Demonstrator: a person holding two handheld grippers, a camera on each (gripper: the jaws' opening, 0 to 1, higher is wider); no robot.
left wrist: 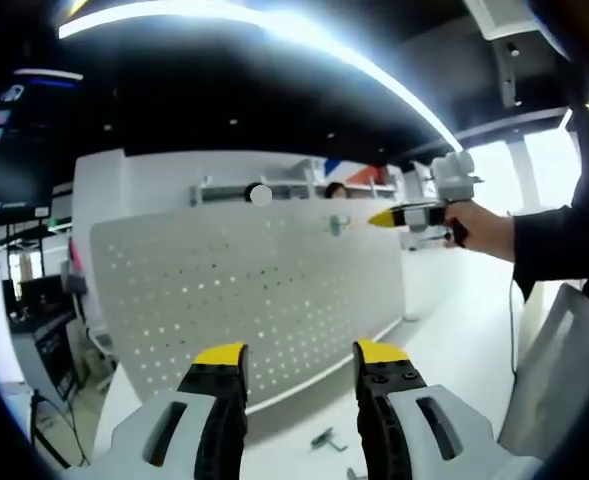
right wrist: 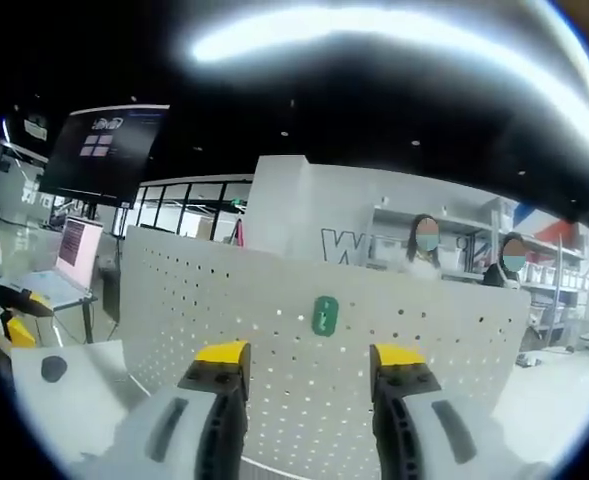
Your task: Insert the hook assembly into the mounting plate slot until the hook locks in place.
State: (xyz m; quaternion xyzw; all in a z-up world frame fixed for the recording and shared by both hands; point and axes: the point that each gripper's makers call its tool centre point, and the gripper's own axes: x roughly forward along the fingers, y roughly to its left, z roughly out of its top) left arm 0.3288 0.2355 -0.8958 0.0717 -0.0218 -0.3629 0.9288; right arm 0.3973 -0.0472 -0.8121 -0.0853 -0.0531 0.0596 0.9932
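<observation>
Both your grippers, left gripper [left wrist: 299, 385] and right gripper [right wrist: 309, 385], stand wide and hold nothing; a green hook [right wrist: 324, 315] sits on the pegboard [right wrist: 224, 330]. Next, judge whether it has locked.

— What carries everything?
— A white table [left wrist: 454, 350]. A white perforated mounting plate [left wrist: 244, 290] stands upright on it, its bottom edge on the tabletop.
— Anything loose on the top?
— A small green hook piece [left wrist: 324, 438] lies in front of the plate, with another small part [left wrist: 355, 473] just beside it.
</observation>
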